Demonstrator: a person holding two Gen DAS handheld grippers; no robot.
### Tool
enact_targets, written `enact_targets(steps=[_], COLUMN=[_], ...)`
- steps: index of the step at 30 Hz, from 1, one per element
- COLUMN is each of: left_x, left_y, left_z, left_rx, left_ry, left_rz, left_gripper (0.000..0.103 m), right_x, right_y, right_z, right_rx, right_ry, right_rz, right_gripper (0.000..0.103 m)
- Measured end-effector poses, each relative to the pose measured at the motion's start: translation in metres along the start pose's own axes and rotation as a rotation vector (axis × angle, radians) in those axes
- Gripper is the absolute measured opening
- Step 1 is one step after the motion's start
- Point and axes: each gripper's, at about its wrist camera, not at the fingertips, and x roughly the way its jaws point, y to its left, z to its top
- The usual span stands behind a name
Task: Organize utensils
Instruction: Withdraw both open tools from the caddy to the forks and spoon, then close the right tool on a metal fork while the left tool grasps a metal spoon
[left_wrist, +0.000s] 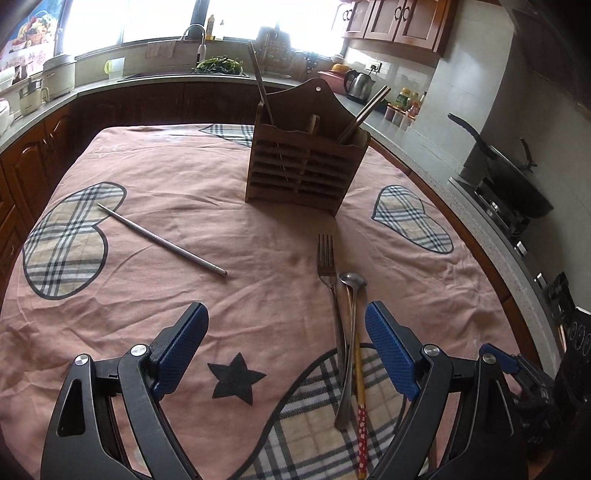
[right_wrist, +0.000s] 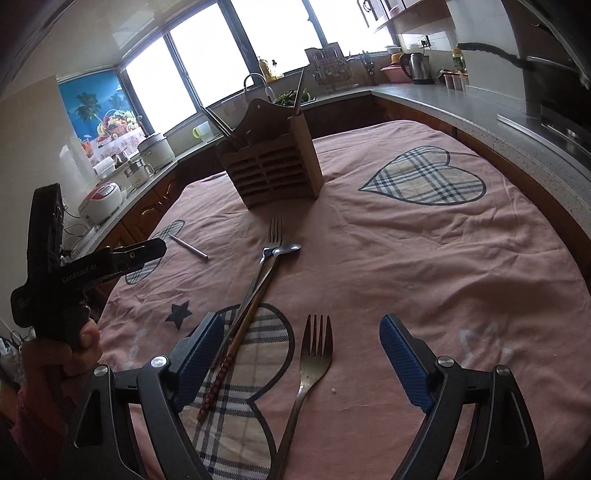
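Observation:
A slatted wooden utensil holder (left_wrist: 306, 166) (right_wrist: 273, 170) stands on the pink cloth with a few metal chopsticks in it. In the left wrist view a fork (left_wrist: 328, 266), a spoon (left_wrist: 352, 280) and a red-patterned chopstick (left_wrist: 360, 406) lie bunched just inside the right finger of my open left gripper (left_wrist: 288, 332). A lone metal chopstick (left_wrist: 162, 240) lies off to the left. My right gripper (right_wrist: 304, 347) is open over a second fork (right_wrist: 314, 362), not touching it. The bunched fork (right_wrist: 273, 232), spoon (right_wrist: 288, 251) and chopstick (right_wrist: 218, 380) pass by its left finger.
The pink tablecloth (right_wrist: 443, 258) has plaid hearts and dark stars. Kitchen counters wrap around the table, with a kettle (left_wrist: 360, 83), rice cookers (right_wrist: 99, 201) and a wok on the stove (left_wrist: 517, 177). A hand (right_wrist: 81, 343) holds the left gripper's body (right_wrist: 55, 277) at the left.

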Motion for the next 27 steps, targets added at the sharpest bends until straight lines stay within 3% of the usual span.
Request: enact_targets(steps=[6, 11, 17, 19, 27], left_x=[0.011, 0.021, 0.041, 0.049, 0.085], left_y=[-0.002, -0.005, -0.015, -0.021, -0.058], left_z=[-0.005, -0.005, -0.003, -0.002, 0.006], left_rx=[0.017, 0.021, 0.048, 0.063, 0.183], left_ry=[0.037, 0.06, 0.101, 0.115, 0.166], left_rz=[-0.003, -0.01, -0.022, -0.028, -0.053], left_gripper=[0.089, 0.089, 0.089, 0.089, 0.088], right_x=[0.017, 0.037, 0.055, 0.058, 0.046], right_y=[0.008, 0.003, 0.006, 0.006, -0.014], right_z=[-0.016, -0.018, -0.017, -0.016, -0.002], right_rx=[-0.05, -0.059, -0.09, -0.103, -0.074], right_ry=[0.051, 0.081, 0.133, 0.139, 0.11], right_rz=[-0.031, -0.058, -0.09, -0.119, -0.129], right_gripper=[0.086, 0.076, 0.046, 0.024, 0.004])
